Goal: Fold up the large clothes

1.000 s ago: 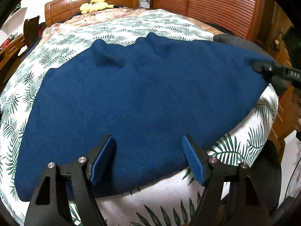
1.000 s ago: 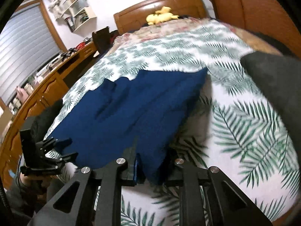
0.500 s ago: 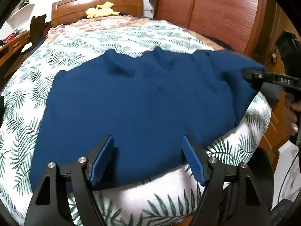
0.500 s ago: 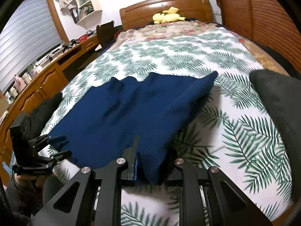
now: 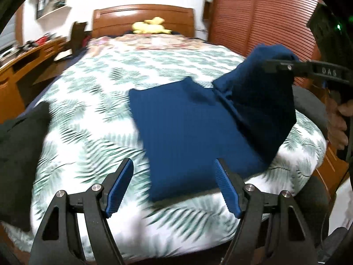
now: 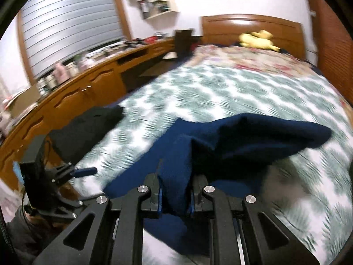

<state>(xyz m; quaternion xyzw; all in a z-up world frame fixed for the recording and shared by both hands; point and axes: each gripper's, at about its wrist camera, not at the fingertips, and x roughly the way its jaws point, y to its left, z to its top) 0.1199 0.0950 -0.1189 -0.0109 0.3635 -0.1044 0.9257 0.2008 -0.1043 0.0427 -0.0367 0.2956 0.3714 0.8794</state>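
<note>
A dark blue garment (image 5: 187, 132) lies on the leaf-print bed (image 5: 92, 114) near its foot edge. My left gripper (image 5: 174, 185) is open and empty, hovering just short of the garment's near edge. My right gripper (image 6: 175, 195) is shut on the garment's right edge (image 6: 176, 176) and holds it lifted above the bed, so that side hangs in a raised fold (image 5: 264, 101). In the left wrist view the right gripper (image 5: 278, 65) shows at the far right. In the right wrist view the left gripper (image 6: 85, 172) shows at the lower left.
A black garment (image 5: 19, 137) lies at the bed's left edge. A yellow plush toy (image 5: 150, 26) sits by the wooden headboard (image 5: 143, 13). A long wooden desk (image 6: 72, 90) runs along the left wall. A slatted wooden wardrobe (image 5: 264, 17) stands on the right.
My right gripper has lifted the garment's right side up and carried it leftward over the rest. The garment now looks narrower. The left gripper has stayed open and shifted left.
</note>
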